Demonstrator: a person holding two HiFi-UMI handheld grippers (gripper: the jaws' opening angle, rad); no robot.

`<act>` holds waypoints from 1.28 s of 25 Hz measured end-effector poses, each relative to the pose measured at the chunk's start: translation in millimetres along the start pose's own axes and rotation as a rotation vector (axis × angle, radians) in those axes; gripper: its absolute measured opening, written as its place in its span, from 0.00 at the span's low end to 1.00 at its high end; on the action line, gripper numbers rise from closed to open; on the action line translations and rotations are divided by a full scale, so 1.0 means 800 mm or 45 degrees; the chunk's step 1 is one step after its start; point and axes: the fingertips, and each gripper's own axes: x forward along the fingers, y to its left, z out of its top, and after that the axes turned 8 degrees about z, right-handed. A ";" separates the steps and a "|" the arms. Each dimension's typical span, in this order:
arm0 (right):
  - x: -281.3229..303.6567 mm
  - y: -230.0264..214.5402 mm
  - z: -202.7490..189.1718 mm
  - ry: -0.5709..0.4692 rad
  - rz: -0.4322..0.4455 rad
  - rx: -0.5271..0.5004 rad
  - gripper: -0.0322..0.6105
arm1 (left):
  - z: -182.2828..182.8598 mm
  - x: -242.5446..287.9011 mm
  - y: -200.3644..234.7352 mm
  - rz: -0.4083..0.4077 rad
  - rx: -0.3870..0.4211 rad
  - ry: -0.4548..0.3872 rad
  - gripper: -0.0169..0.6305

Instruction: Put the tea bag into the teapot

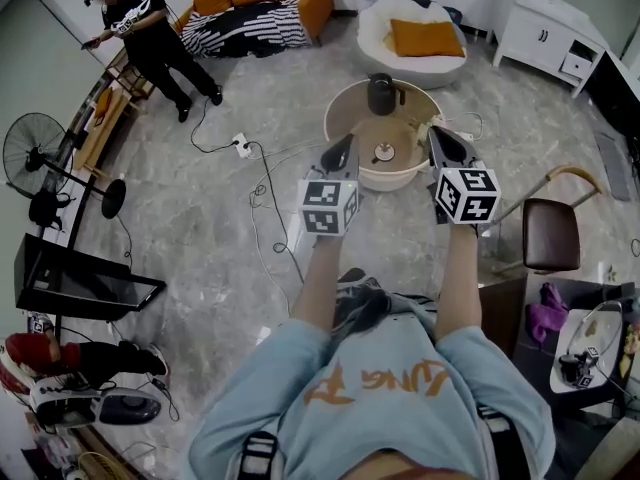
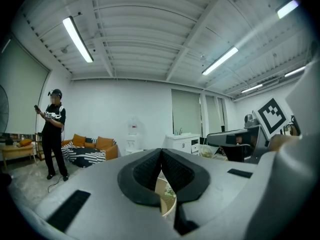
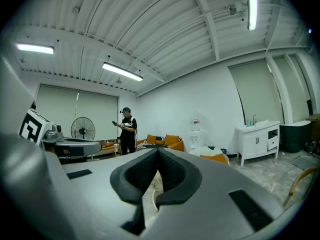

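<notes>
In the head view a round beige low table stands ahead of me on the marble floor. On it are a dark pot-like vessel at the back and a small round lidded item at the middle. No tea bag can be made out. My left gripper hovers over the table's near left rim and my right gripper over its near right rim. Both point forward, level, with the room behind them. The left gripper's jaws meet with nothing between them, and so do the right gripper's.
A person in black stands far left by an orange sofa. Beyond the table are a white beanbag and a white cabinet. Cables trail over the floor at left, near a fan. A brown chair stands right.
</notes>
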 end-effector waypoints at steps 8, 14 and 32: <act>0.015 -0.004 0.002 -0.004 0.031 -0.010 0.07 | 0.009 0.018 0.007 0.008 -0.009 -0.014 0.07; 0.019 -0.039 0.002 -0.011 0.007 -0.009 0.07 | 0.014 0.053 -0.012 -0.035 -0.012 -0.041 0.07; 0.163 -0.165 0.009 -0.054 -0.074 -0.037 0.07 | -0.001 0.279 0.030 -0.150 -0.115 -0.047 0.07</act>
